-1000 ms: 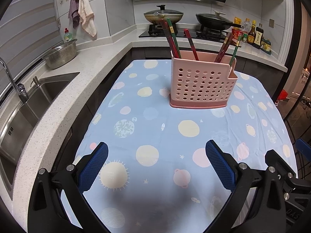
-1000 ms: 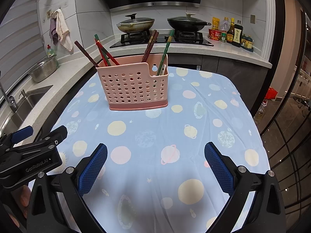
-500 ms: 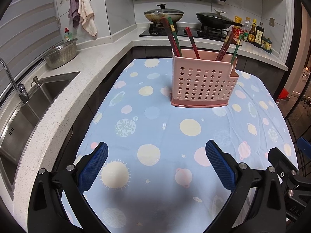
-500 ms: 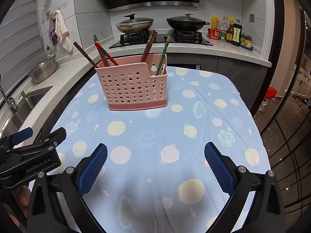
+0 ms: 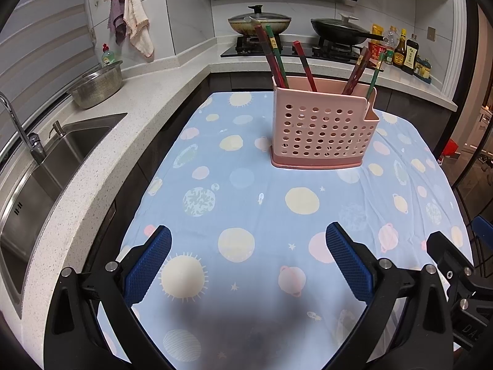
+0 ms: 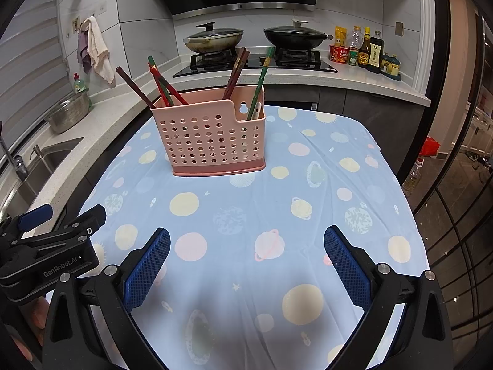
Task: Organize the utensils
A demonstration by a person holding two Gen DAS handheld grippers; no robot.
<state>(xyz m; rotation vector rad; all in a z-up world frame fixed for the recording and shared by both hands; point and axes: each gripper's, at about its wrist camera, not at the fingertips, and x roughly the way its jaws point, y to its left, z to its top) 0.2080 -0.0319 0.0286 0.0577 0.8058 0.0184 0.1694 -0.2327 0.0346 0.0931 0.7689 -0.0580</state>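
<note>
A pink perforated utensil basket (image 5: 323, 134) stands upright on the blue planet-print tablecloth (image 5: 246, 203), towards the far side of the table; it also shows in the right wrist view (image 6: 212, 141). Several red, brown and green chopsticks (image 5: 277, 58) lean inside it, in both compartments (image 6: 258, 89). My left gripper (image 5: 248, 265) is open and empty, low over the cloth's near part. My right gripper (image 6: 246, 265) is open and empty, also near the front edge. The left gripper's body (image 6: 46, 256) shows at the right view's left edge.
A stone counter (image 5: 101, 154) with a steel sink (image 5: 37, 166) and colander (image 5: 95, 84) runs along the left. A stove with two pans (image 6: 255, 38) and sauce bottles (image 6: 366, 49) are behind the table. A glass door (image 6: 456, 191) is at the right.
Both grippers have drifted slightly; the basket sits a little lower and nearer in both views. Both stay open and empty.
</note>
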